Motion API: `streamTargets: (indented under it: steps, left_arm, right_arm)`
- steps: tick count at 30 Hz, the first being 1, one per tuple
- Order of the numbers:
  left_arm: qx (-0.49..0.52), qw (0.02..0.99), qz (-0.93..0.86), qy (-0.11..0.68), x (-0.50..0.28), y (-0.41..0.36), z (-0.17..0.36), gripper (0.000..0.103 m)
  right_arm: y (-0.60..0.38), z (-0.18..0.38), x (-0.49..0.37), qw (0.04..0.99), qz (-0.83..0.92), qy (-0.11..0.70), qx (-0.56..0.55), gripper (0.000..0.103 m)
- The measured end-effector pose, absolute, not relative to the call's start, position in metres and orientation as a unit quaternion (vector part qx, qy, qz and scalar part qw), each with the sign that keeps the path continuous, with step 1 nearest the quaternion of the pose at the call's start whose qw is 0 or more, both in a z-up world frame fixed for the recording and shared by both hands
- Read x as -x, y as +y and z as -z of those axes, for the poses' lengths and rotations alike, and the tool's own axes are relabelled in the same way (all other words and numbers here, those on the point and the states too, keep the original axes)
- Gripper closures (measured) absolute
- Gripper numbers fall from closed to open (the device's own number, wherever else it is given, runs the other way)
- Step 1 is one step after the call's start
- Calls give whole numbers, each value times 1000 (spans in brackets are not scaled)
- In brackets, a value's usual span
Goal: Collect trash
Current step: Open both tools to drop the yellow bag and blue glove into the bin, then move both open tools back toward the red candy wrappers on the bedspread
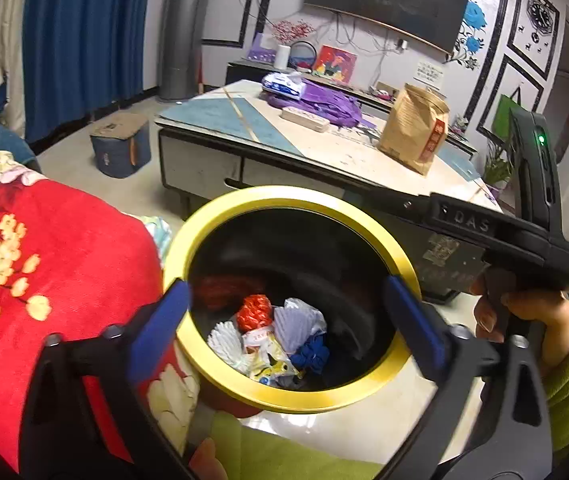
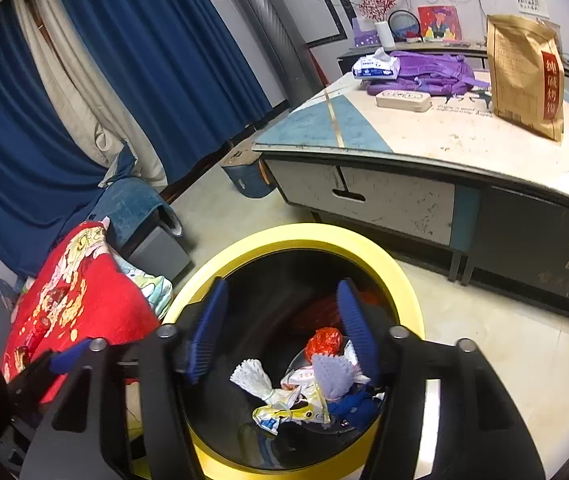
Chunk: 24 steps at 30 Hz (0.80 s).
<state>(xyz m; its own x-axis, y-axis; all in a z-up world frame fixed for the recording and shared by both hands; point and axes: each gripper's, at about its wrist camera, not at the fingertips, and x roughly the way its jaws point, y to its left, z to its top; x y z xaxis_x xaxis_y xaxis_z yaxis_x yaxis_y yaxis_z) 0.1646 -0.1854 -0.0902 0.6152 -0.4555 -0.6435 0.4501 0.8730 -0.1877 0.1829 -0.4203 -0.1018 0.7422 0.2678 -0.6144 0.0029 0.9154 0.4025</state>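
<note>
Both the left hand-held gripper (image 1: 286, 320) and the right hand-held gripper (image 2: 282, 330) are held released and empty above the round black bin with a yellow rim (image 1: 220, 376), at whose bottom the trash lies: one red crinkled wrapper (image 1: 254, 312), one white pleated paper cup (image 1: 226, 344), one grey-lilac pleated paper (image 1: 296, 326), one blue crumpled scrap (image 1: 310, 356) and one white-and-yellow printed packet (image 1: 270, 356). A knock of either blue-padded finger against the rim is judged the main risk, since it could tip the bin and spill the five pieces onto the floor. On the pale low surface (image 2: 444, 136) one brown paper bag (image 2: 524, 76) may be overlooked, if it is trash at all.
</note>
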Motion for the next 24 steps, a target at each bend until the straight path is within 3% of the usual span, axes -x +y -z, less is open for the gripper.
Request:
streamTargets:
  steps: [6, 24]
  left_arm:
    - [20, 904, 242, 351, -162, -175, 83, 11]
    - [35, 944, 140, 296, -144, -115, 47, 11]
  right_arm:
    - [-417, 97, -180, 918, -66, 343, -185, 32]
    - [-369, 68, -168, 933, -112, 312, -142, 28]
